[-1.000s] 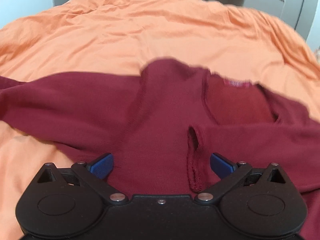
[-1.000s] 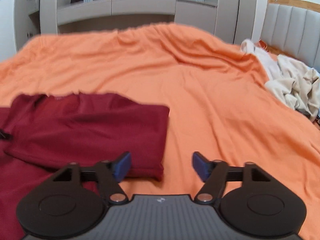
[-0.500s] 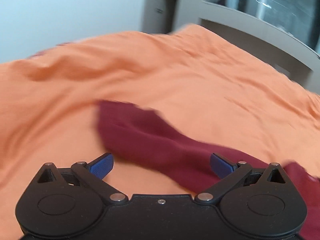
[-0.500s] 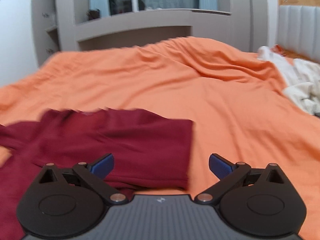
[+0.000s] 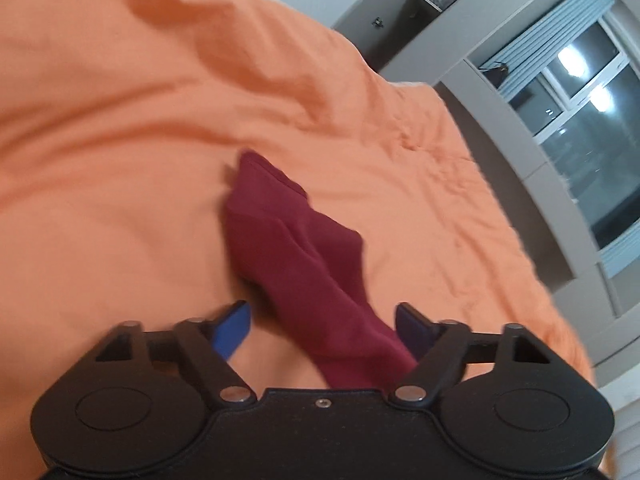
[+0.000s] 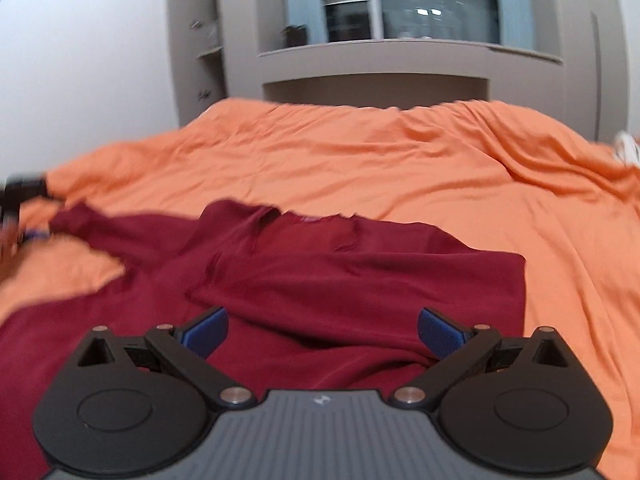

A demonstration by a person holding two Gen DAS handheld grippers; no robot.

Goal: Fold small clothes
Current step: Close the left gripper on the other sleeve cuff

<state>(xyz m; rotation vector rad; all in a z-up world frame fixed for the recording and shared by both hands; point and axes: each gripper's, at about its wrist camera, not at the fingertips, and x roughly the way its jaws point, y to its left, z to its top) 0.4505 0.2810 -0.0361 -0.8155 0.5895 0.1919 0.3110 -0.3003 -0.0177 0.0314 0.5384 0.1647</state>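
A dark red long-sleeved top (image 6: 320,276) lies on the orange bedcover (image 6: 400,168). Its right side and sleeve are folded across the body. Its other sleeve (image 5: 296,248) stretches out over the cover in the left wrist view. My left gripper (image 5: 324,328) is open, and the sleeve runs between its blue fingers without being clamped. My right gripper (image 6: 322,330) is open and empty, low over the folded part of the top. The left gripper also shows at the far left of the right wrist view (image 6: 20,208), by the sleeve's end.
Grey wardrobes and shelves (image 6: 372,64) with a window (image 5: 580,112) stand beyond the bed. A bit of pale clothing (image 6: 628,144) lies at the bed's right edge. A white wall (image 6: 80,60) is on the left.
My left gripper has swung left from the top's chest to the outstretched sleeve and tilted. My right gripper has moved left over the folded top and opened wider.
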